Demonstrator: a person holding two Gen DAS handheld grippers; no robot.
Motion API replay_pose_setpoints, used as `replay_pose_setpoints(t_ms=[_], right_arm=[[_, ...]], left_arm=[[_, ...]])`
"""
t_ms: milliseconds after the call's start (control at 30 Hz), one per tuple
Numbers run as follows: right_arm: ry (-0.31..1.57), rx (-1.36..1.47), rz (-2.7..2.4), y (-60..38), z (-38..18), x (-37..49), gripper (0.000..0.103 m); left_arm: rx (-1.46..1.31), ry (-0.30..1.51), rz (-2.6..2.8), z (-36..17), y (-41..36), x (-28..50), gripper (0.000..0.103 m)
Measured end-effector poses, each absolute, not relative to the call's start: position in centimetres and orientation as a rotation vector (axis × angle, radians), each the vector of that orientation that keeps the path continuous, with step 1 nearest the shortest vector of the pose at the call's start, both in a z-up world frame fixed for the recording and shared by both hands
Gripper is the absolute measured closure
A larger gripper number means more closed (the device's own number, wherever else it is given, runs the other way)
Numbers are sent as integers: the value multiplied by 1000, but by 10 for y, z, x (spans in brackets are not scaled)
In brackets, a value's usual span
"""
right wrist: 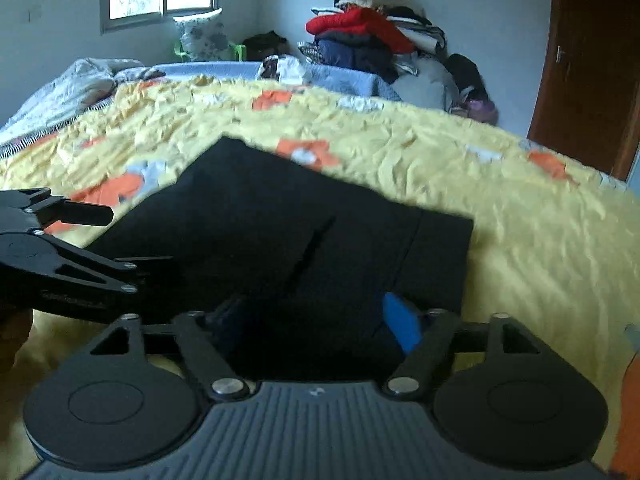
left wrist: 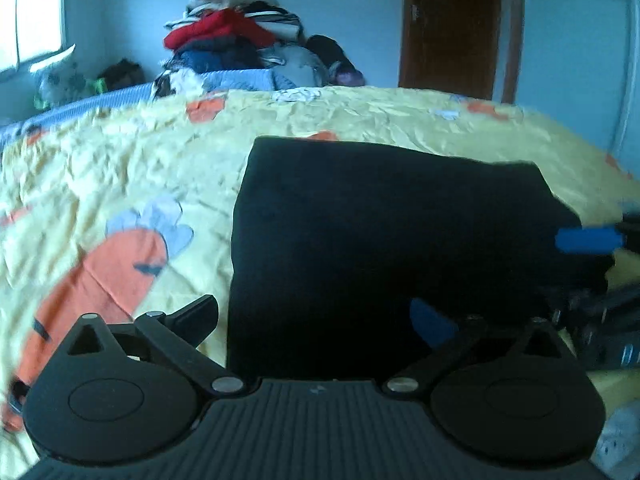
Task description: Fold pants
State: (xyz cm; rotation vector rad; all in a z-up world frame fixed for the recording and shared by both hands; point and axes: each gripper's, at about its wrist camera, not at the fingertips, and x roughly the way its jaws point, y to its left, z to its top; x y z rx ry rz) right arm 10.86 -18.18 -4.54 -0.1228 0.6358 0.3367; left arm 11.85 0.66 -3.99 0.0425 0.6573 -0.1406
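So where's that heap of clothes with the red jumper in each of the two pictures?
Left wrist view: the clothes heap sits top centre-left, behind the yellow bedspread.
Right wrist view: the clothes heap sits top centre-right, left of the door.
Shared landmark: the black pants.
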Motion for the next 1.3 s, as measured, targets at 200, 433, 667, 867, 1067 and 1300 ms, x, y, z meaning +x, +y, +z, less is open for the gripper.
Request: replay_pose_setpoints(t_ms=[200, 433, 667, 867, 1067, 1300], right_arm=[[624, -102, 232, -174, -33, 95, 11], [705, -94, 183, -157, -28, 59, 0], [722, -125, 178, -141, -29, 29, 0], [710, -88, 149, -141, -37, 16, 0], [705, -1, 98, -154, -47, 12, 0], [683, 32, 60, -160, -51, 9, 0]], left_arm=[[-40, 659, -140, -24, 18, 107, 1], [-9, 668, -137, -21, 13, 76, 1], [33, 676, -88, -27, 9, 47, 0], [41, 660, -25, -31, 13, 34, 0], [41, 669, -5, -42, 14, 29, 0], [75, 660, 1, -46, 7, 29, 0]])
